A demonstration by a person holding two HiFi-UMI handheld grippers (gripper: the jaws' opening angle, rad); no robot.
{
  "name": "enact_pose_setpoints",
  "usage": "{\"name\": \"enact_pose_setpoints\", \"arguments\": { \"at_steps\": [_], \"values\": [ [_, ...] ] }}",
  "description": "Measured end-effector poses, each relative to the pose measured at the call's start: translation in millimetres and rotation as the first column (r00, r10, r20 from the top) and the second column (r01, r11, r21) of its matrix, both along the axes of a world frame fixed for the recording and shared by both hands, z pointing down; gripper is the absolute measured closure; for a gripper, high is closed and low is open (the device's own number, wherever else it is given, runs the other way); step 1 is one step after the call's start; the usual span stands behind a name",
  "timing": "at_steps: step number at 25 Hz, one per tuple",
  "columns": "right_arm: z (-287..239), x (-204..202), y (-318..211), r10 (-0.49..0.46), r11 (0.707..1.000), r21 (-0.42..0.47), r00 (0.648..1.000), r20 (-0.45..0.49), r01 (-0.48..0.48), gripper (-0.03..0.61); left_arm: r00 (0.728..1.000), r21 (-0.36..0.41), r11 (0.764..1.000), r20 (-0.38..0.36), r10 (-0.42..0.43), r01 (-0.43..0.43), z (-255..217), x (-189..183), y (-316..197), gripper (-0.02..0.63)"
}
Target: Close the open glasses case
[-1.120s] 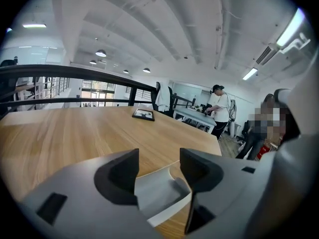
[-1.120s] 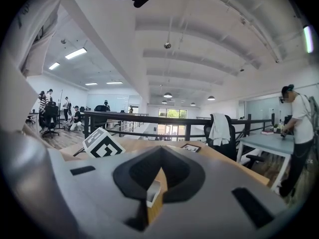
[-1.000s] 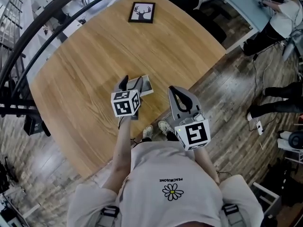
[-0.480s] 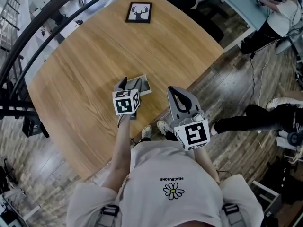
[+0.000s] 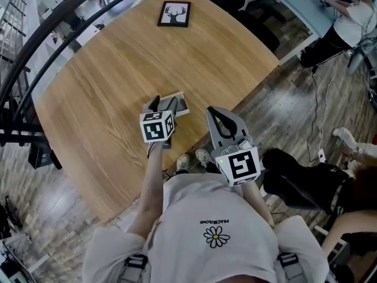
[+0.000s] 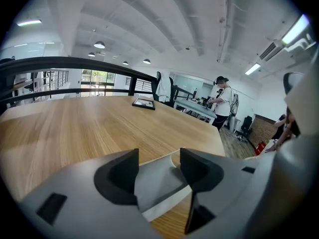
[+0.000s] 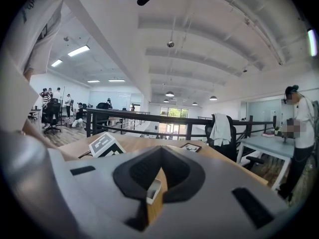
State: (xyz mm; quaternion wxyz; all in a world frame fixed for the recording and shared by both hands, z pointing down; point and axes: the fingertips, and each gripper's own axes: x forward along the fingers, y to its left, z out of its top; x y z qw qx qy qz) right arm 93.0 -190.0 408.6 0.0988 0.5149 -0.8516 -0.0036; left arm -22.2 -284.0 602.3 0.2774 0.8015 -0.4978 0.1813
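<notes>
The glasses case (image 5: pixel 180 104) is seen lying on the wooden table (image 5: pixel 112 69), close to the edge nearest the person, with its grey surface and a pale rim turned up. It is straddled by the left gripper (image 5: pixel 163 105), whose jaws are held moderately apart; in the left gripper view the case (image 6: pixel 160 184) fills the gap between the two dark pads of the left gripper (image 6: pixel 159 159), though whether either pad touches it cannot be made out. The right gripper (image 5: pixel 213 114) is held just beside the case, out past the table edge and over the floor, and it is kept clear of the case. In the right gripper view, the jaws of the right gripper (image 7: pixel 158 159) are brought together at their tips with nothing clamped, and only a sliver of table and a pale corner are seen through the slit below them. A black-framed deer picture (image 5: pixel 175 15) is laid at the far end of the table, well apart from the case. A dark curved railing (image 5: pixel 56 17) is seen running past the table's left side.
</notes>
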Motion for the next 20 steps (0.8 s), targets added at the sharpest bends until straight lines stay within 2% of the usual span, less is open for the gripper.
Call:
{"name": "enact_pose_setpoints", "arguments": {
  "at_steps": [10, 20],
  "values": [
    [-6, -18, 8, -0.067, 0.998, -0.008, 0.997, 0.029, 0.067, 0.571, 1.0, -0.014, 1.0, 0.0, 0.018, -0.018, -1, 5, 19, 0.359],
    [-11, -24, 10, -0.082, 0.997, 0.006, 0.996, 0.038, 0.082, 0.571, 0.999, -0.02, 0.999, 0.033, 0.035, -0.034, 7, 10, 45, 0.359]
  ]
}}
